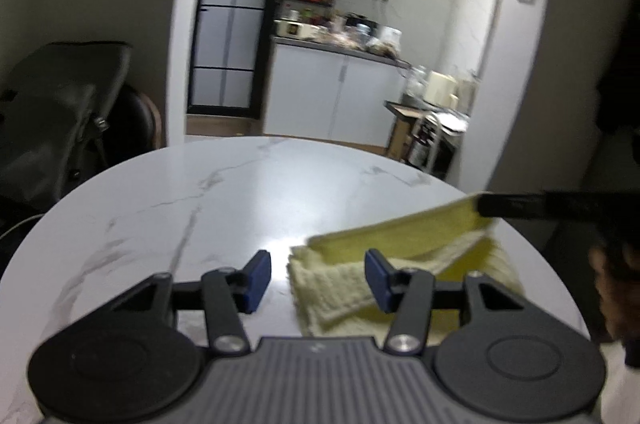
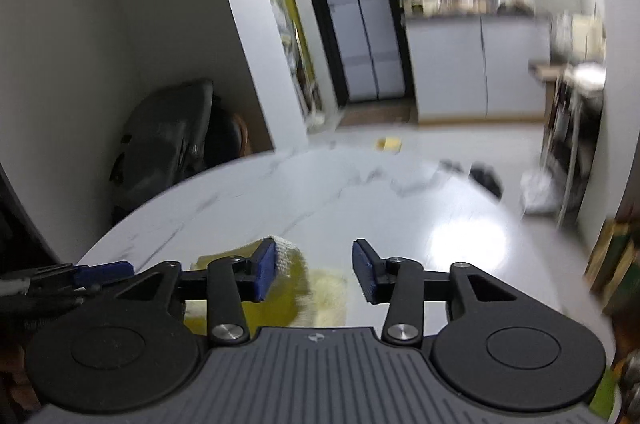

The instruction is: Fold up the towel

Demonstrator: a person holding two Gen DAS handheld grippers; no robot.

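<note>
Left tool [image 1: 318,280] spread, nothing pinched; towel [image 1: 344,288] lies just under its right pad. Right tool [image 2: 314,274] also spread, towel [image 2: 288,288] below its left pad. Towel sits folded on the desk [image 1: 200,208], one flap raised. Looks like release after a fold. Next: regrip an edge or flatten.

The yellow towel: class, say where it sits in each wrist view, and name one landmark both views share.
Left wrist view: the yellow towel lies lower right, on the marble table.
Right wrist view: the yellow towel lies bottom centre, behind the fingers.
Shared landmark: the black-framed sliding door.
</note>
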